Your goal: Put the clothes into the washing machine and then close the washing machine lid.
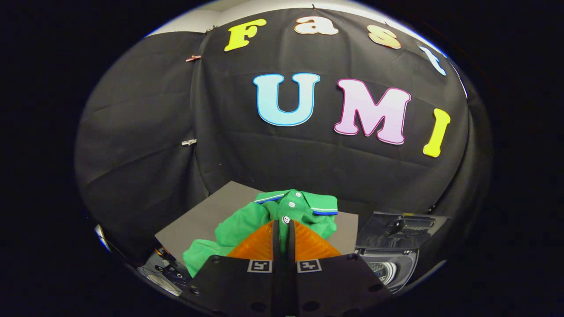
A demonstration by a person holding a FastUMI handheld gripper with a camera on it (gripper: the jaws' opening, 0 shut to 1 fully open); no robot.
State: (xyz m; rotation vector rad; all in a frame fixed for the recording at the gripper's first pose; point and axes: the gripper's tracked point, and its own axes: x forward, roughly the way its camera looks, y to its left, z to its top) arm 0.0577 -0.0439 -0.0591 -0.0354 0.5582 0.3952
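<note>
Green polo shirt [282,211] pinched at placket between our gripper [283,229] fingers, cloth in narrow gap, both fingers pressing. Shirt bunched, collar up beyond fingertips, sleeve trailing low beside one finger. Beneath it we see grey board [198,220], bare stretch on that side, far edge meeting black cloth wall [145,132]. Washing machine [392,259] beside board's other edge, lid [403,231] raised, drum mouth open.
</note>
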